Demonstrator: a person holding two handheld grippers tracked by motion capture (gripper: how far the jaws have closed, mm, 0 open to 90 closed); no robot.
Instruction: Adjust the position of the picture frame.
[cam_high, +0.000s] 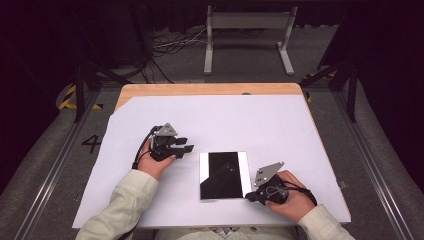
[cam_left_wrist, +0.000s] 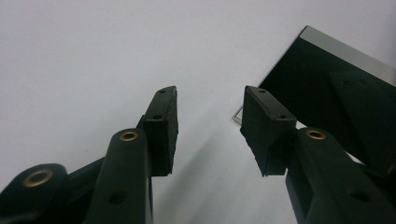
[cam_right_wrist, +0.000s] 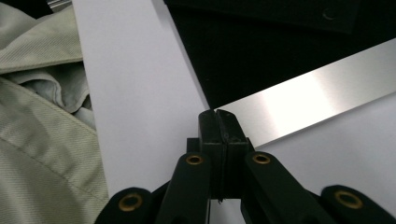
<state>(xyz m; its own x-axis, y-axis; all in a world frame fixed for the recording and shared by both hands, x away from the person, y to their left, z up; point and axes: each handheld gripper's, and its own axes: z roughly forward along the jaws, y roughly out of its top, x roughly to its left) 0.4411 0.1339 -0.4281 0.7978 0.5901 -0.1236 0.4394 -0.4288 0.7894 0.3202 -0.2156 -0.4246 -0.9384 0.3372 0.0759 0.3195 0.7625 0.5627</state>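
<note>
White sheet (cam_high: 260, 125) covers most of the wooden table (cam_high: 200, 89), big flat work surface under both claws. On it lies the black panel (cam_high: 223, 175), a flat rectangular plate with bright silvery strips along its two long edges, glossy dark face. It sits between the two claws: just right of the left gripper (cam_high: 186, 144), just left of the right gripper (cam_high: 250, 197).

Handling, as a judgement: looks thin, stiff, light to moderate weight, smooth and likely slippery on the glossy face; could be glass or a screen-type part, so treat as fragile and scratch-prone. Lies flush on the sheet, so there's no gap to get a jaw under. Best hold looks like an edge or corner pinch on the silvery strip (cam_right_wrist: 308, 100), not the dark face.

Left gripper (cam_left_wrist: 210, 126): jaws spread wide, nothing between them, pads clear of the sheet; panel's near corner (cam_left_wrist: 239, 117) sits just beyond its right-hand pad. Not touching it.

Right gripper (cam_right_wrist: 219, 122): jaws pressed together, tips right at the panel's near right corner where the strip meets the dark area. Whether the thin edge is actually pinched or the tips just rest against it, can't tell.

Pale sleeve (cam_right_wrist: 37, 116) shows off to that claw's left.
</note>
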